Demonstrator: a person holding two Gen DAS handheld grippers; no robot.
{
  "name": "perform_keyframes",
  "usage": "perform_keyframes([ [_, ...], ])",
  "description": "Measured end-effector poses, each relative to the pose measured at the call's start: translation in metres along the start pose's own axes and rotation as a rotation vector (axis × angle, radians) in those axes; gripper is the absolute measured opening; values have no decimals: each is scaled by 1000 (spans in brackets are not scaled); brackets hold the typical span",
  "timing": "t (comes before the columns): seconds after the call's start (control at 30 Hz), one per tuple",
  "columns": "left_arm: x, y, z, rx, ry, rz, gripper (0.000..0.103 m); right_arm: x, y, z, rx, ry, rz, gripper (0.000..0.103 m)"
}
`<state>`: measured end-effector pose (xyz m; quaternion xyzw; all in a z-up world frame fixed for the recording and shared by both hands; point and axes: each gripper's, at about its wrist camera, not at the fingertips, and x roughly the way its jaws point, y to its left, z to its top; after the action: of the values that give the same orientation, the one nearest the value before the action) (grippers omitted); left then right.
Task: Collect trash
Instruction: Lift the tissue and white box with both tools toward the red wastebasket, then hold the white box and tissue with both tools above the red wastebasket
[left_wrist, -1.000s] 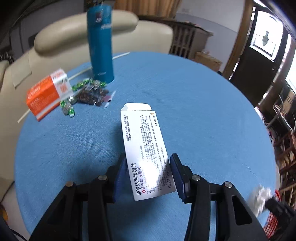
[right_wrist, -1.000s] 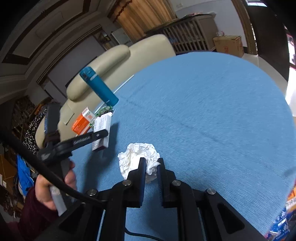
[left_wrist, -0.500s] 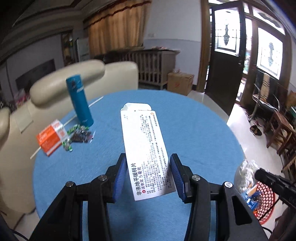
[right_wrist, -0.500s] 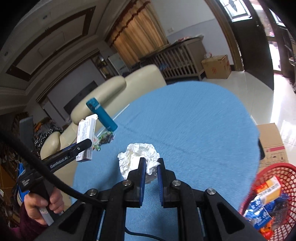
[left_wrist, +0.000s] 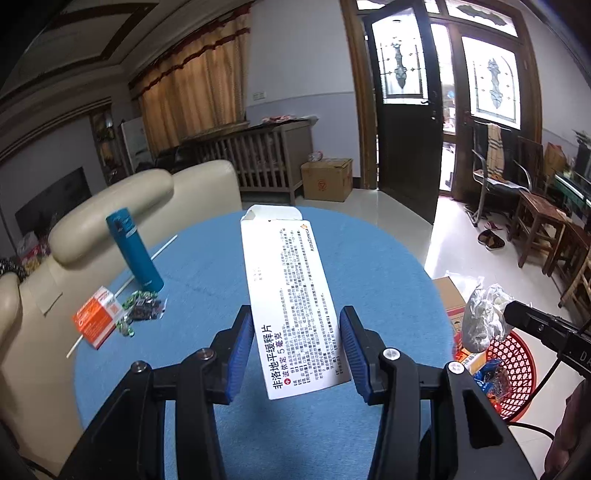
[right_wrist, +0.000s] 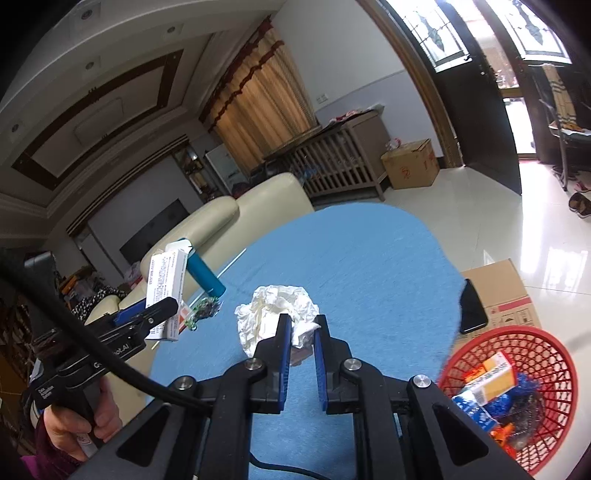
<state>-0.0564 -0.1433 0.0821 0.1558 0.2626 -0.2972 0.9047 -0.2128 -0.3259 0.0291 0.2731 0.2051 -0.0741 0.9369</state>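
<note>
My left gripper (left_wrist: 295, 332) is shut on a white medicine box (left_wrist: 291, 295) printed with black text, held well above the round blue table (left_wrist: 369, 266). My right gripper (right_wrist: 300, 332) is shut on a crumpled white tissue (right_wrist: 273, 306), also lifted above the table. The tissue (left_wrist: 480, 321) shows in the left wrist view at the right, above a red mesh basket (left_wrist: 513, 365). The basket (right_wrist: 532, 343) sits on the floor at the lower right and holds several wrappers and boxes. The medicine box (right_wrist: 164, 280) shows at the left in the right wrist view.
On the table's far left stand a teal bottle (left_wrist: 135, 251), an orange box (left_wrist: 98, 317), a pile of candy wrappers (left_wrist: 142, 306) and a white straw (left_wrist: 147, 266). A cardboard box (right_wrist: 498, 291) with a black phone (right_wrist: 471, 306) sits beside the basket. A cream sofa (left_wrist: 129, 199) lies behind.
Both grippers have risen high above the table with their loads. The view has swung toward the right edge, and the red basket now shows beneath the tissue.
</note>
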Motion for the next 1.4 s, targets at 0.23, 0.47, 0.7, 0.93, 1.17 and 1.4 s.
perform_keyframes([
  [0.23,-5,-30,6,68,-18,-6,49,-22,-23,0,41,-39,-12,13],
  [0.47,-6,-60,7,124,-16,-35,49,-48,-46,-1,82,-72,-28,13],
  [0.7,-9,-82,4,177,-18,-56,49,-68,-63,-2,116,-95,-51,13],
  [0.93,-14,-92,4,203,-23,-67,49,-82,-72,0,141,-122,-65,13],
  [1.17,-19,-104,5,222,-26,-81,49,-92,-79,1,156,-139,-76,13],
  [1.4,-20,-116,5,244,-26,-97,49,-98,-86,-1,171,-145,-83,13],
])
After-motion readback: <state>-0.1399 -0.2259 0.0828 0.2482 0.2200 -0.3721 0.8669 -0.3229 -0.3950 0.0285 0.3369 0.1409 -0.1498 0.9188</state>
